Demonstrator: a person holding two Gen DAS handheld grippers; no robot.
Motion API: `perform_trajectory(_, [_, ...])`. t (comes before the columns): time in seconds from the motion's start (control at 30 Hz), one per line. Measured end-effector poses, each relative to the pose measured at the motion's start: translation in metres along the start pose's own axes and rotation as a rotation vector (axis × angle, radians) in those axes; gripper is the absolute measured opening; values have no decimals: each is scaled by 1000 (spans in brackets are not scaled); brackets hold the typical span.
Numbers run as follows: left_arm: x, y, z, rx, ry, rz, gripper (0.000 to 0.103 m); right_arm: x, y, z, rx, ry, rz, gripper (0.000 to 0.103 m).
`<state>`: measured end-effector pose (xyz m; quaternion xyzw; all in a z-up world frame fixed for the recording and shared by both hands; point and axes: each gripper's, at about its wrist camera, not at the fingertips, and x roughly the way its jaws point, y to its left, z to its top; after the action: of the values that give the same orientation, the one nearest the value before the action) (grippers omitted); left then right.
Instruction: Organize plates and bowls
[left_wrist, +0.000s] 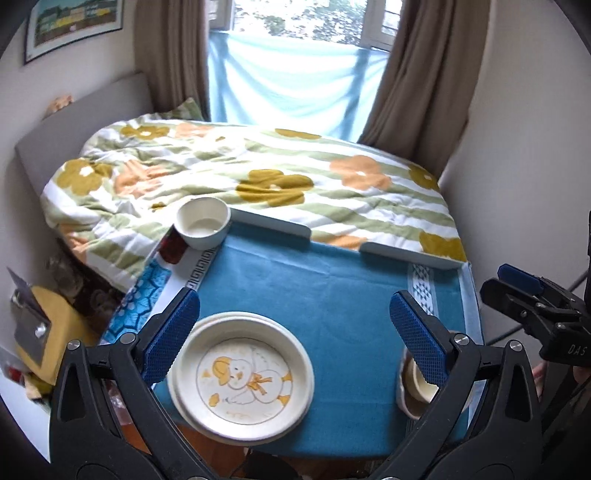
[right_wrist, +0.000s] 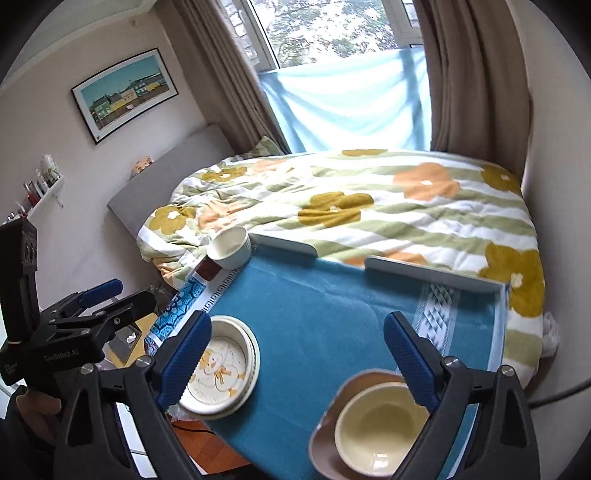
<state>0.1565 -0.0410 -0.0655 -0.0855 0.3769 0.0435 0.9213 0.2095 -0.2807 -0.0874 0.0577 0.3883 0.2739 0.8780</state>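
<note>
A stack of round plates (left_wrist: 242, 373) lies flat, face up, at the near left edge of the table (left_wrist: 332, 280), partly overhanging it; being round, it has no long axis. The top plate is cream with a yellow duck drawn in its well, the duck's head toward the left. At the near right edge a pale yellow bowl (right_wrist: 380, 428) sits mouth up, nested inside a larger brownish bowl (right_wrist: 325, 439). A white bowl (left_wrist: 203, 221) stands upright at the far left corner. The left gripper (left_wrist: 293, 328) hangs spread wide above the plates, grasping nothing; the right gripper (right_wrist: 295, 354) is likewise released above the table, its blue fingers (right_wrist: 410, 358) empty.
</note>
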Motion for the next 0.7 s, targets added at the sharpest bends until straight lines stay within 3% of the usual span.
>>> perform_trajectory(0.17, [11,66,39,-115,-17,42,102,38,33,55,-48,-85,108,94])
perform_trajectory(0.27, [32,99,58,-158,-2,66,102,73,54,84,-91,-81,144,102])
perform_trajectory(0.33, [53,122,67,-192,22,64,102,100,67,98,-127,-75,149,102])
perform_trajectory(0.47, [106,165,76,-262,85,41,102,170,86,119,-142,13,142,102])
perform_trajectory(0.57, [152,188,78,-291,138,40,101,232,90,126,-119,137,134,102])
perform_trajectory(0.7, [215,212,72,-336,221,9,93,304,89,119,-63,282,125,102])
